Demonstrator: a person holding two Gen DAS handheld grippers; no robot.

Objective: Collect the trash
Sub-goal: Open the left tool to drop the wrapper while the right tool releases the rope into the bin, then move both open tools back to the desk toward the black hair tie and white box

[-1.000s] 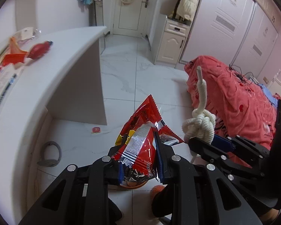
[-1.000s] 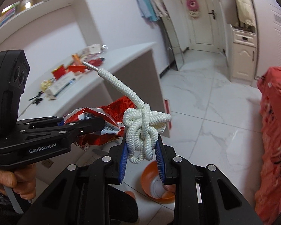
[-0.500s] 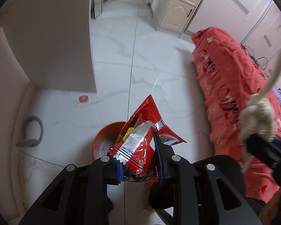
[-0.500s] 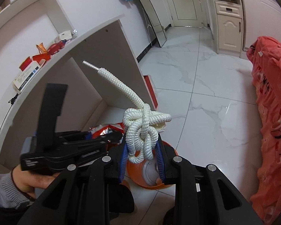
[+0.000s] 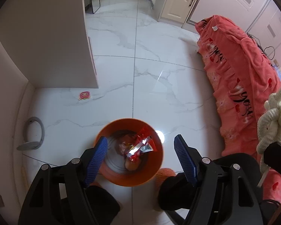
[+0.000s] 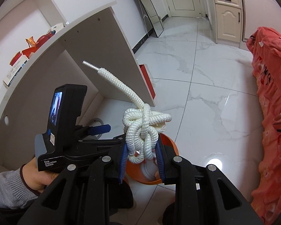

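The left gripper [image 5: 140,155] now stands open and empty above the orange bin [image 5: 110,176]; half a second ago it clamped the red snack wrapper [image 5: 143,146], which now lies inside the bin. That item counts as collected. The right gripper [image 6: 141,157] stays closed on the knotted white rope [image 6: 145,129], held above the bin rim, so the rope appears next for release.

Count: one bin, one rope, two grippers. The bin holds one red wrapper plus other scraps too blurred to count. One small sticker [image 5: 84,95] lies on the floor [image 5: 159,71] near the desk [image 6: 95,43], and several red items remain on the desk top.
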